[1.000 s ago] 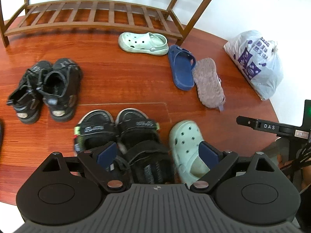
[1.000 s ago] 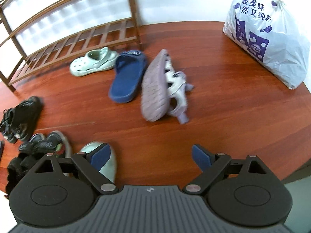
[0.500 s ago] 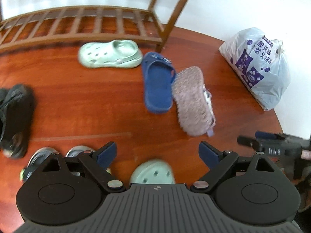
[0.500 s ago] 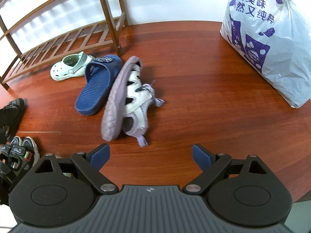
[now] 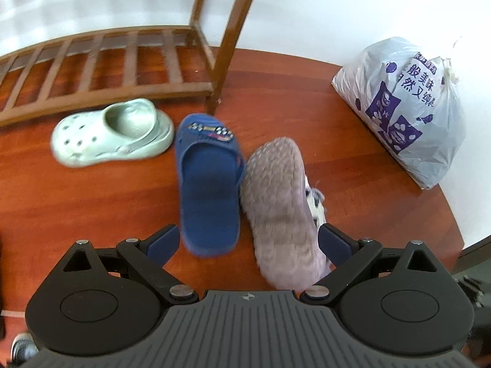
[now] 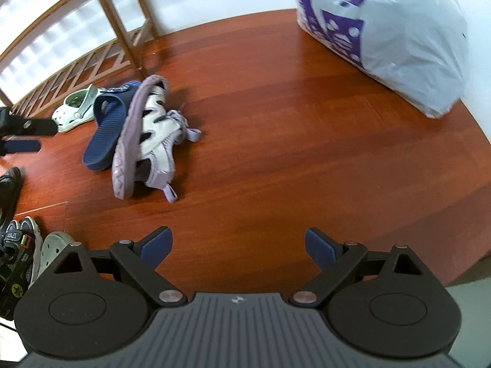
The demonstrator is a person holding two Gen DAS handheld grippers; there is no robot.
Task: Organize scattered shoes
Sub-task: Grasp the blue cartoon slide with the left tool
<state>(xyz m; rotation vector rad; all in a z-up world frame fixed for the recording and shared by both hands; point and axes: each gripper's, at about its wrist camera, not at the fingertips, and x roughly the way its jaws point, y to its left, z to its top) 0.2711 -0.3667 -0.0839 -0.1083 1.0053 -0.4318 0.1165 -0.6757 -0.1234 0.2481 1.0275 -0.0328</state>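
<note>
Approach | left hand-held gripper [image 5: 248, 242] spread, jaws just opened wider, empty, above slide [image 5: 208, 181] and sandal [image 5: 280, 214] lying on its side, touching, on floor by rack [image 5: 101, 70] | right hand-held gripper [image 6: 238, 245] spread, empty | advised: straddle one shoe only.

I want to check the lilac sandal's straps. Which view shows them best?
The right wrist view: the lilac sandal lies on its side there, its straps facing the camera. The left wrist view shows mostly its sole, with only a bit of strap.
</note>
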